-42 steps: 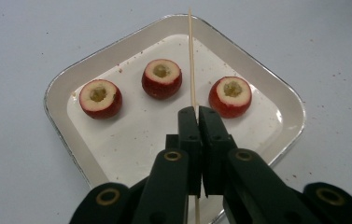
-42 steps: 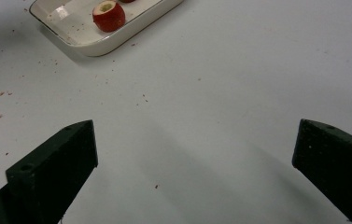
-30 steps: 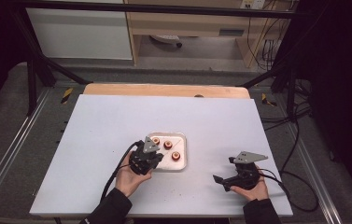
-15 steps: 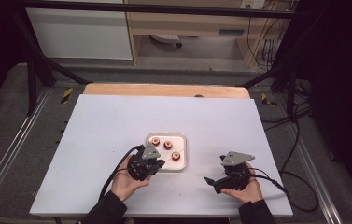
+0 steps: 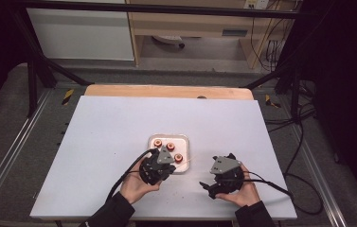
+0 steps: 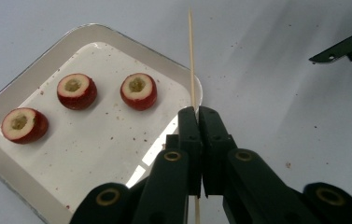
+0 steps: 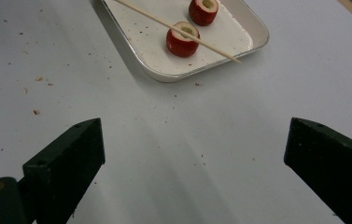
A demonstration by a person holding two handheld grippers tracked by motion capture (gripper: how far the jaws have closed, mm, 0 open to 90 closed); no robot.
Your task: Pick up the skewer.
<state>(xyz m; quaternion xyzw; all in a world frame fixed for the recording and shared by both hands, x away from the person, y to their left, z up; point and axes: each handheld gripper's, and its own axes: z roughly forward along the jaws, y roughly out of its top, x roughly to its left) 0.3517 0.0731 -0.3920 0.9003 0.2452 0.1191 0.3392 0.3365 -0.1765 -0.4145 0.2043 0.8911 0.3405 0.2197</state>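
- Right now my left gripper (image 5: 163, 160) is clamped tight on a thin wooden skewer (image 6: 192, 60); in the left gripper view the two black jaws meet around the stick, which runs up between them and out past their tips.
- From above, I see that gripper sitting at the near right corner of the white tray (image 5: 182, 139), with the skewer's free end poking out to the right, over the tray's edge towards the other hand.
- On the tray lie three cored red fruit pieces (image 6: 138, 91), cut side up, each with a pale ring and a hollow middle; they are spaced apart and none touches the skewer.
- In the right gripper view the skewer crosses in front of the nearer fruit piece (image 7: 182, 39), and its pointed tip ends just past the tray's rim.
- My right gripper (image 5: 208, 185) is set wide, nothing between its jaws; they have just been closing a little, yet plain white table (image 7: 173, 154) shows between them.
- That gripper hovers near the table's front edge, to the right of the tray and apart from it, held in the person's right hand (image 5: 242, 191).
- Small reddish crumbs are scattered over the table around the tray.
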